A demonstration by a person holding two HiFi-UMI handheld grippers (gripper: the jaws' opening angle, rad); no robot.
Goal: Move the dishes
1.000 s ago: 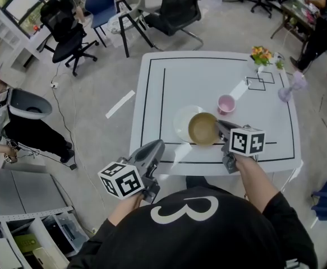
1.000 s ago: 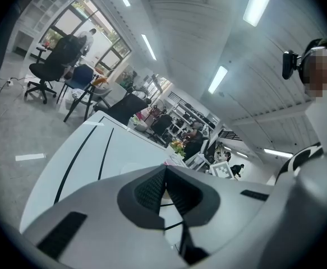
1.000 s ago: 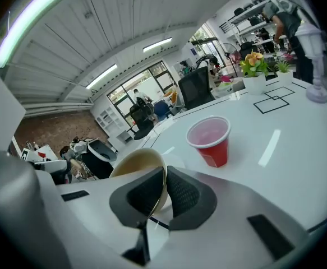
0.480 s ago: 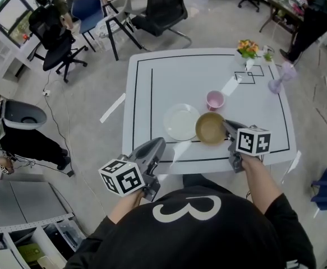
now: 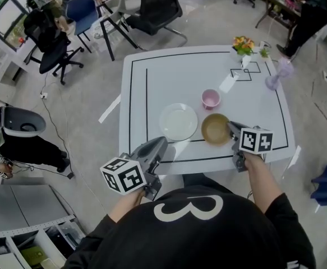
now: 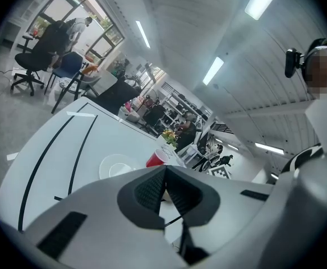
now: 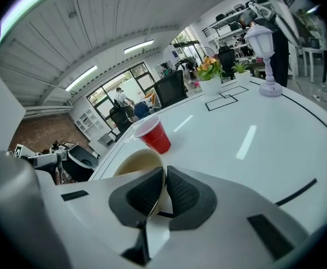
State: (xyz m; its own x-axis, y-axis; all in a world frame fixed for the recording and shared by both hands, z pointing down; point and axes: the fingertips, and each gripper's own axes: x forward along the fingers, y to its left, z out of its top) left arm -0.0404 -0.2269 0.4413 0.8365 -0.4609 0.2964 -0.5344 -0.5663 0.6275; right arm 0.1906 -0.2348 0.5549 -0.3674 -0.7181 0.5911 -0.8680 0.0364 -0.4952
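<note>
A tan bowl (image 5: 215,129) rests on the white table (image 5: 174,77), just right of a white plate (image 5: 178,122). My right gripper (image 5: 233,130) is shut on the bowl's near right rim. In the right gripper view the thin rim of the bowl (image 7: 136,162) runs between the pads of the right gripper (image 7: 164,176). A red cup (image 5: 210,98) stands behind the bowl, also the cup (image 7: 153,135). My left gripper (image 5: 157,147) hovers at the table's front edge, shut on nothing. The left gripper (image 6: 164,172) looks towards the plate (image 6: 116,165).
A vase of flowers (image 5: 243,45) and a small purple lamp (image 5: 280,73) stand at the table's far right. Black lines mark a frame on the tabletop. Office chairs (image 5: 157,7) stand beyond the far edge. A grey bin (image 5: 18,122) sits on the floor at the left.
My right gripper has carried the bowl to the right, off the plate. The plate now lies uncovered beside it. The left gripper has hardly moved.
</note>
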